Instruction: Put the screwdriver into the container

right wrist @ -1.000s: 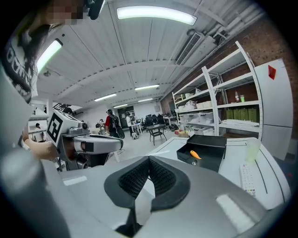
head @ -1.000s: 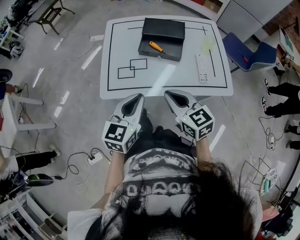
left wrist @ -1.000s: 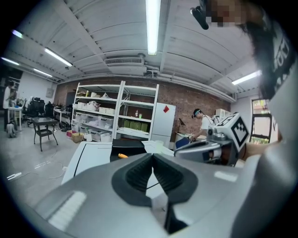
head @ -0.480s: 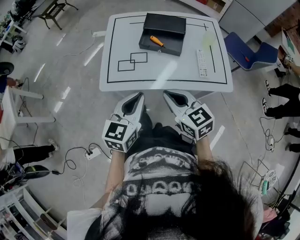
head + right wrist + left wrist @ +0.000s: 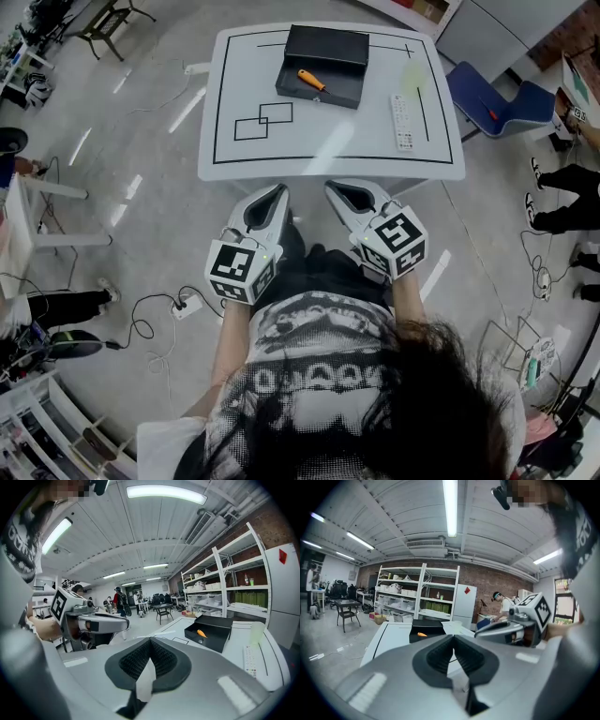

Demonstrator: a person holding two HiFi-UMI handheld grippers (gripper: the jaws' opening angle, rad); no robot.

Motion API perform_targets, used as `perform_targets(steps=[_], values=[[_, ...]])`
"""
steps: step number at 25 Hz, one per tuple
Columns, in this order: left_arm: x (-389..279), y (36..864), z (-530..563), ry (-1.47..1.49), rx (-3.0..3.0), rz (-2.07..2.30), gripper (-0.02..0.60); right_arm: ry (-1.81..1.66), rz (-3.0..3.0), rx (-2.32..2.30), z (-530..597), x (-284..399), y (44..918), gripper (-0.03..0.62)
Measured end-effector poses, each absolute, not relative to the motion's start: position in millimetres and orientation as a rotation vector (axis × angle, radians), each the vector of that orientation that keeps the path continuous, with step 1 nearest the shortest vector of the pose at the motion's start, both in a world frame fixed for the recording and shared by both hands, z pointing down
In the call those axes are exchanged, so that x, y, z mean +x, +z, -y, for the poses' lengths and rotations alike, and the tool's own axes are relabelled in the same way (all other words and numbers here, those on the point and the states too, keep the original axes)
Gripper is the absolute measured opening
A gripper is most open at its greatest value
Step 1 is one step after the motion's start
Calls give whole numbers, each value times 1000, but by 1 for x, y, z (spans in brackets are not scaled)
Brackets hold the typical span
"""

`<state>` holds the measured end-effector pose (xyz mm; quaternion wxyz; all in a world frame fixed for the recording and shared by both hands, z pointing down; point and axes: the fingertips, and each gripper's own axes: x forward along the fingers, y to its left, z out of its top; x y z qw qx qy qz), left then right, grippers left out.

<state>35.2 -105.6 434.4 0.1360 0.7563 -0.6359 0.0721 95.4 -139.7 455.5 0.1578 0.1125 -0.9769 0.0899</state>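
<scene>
While both grippers hang just off the near edge of the worktop (image 5: pixel 328 141), side by side and apart from each other, neither one touches anything on it.

Left gripper (image 5: pixel 278 192): jaws pressed together, nothing between the pads. One marker cube at its rear.

Right gripper (image 5: pixel 333 187): jaws likewise closed tight, nothing held. One marker cube at its rear. Both grippers point toward the worktop, over the person's lap.

One screwdriver (image 5: pixel 312 81), orange handle, lies slantwise inside the container (image 5: pixel 328 47). One container only: black and open-topped, at the middle of the far edge. It stands well apart from both grippers.

One remote control (image 5: pixel 401 121), white, lies lengthwise near the right edge, clear of the container.

One pale cup (image 5: pixel 414 79) stands between the remote control and the far right corner. Whether it holds anything cannot be told.

Two drawn rectangles (image 5: pixel 262 121), overlapping at a corner, are on the left half of the worktop. A black border line runs round the worktop.
</scene>
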Motion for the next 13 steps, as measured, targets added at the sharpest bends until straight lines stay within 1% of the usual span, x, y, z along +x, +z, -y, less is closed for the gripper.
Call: perform_targets(steps=[13], values=[[37, 434, 109, 214, 2204, 1842, 0, 252, 2789, 311, 140, 97, 458, -3]])
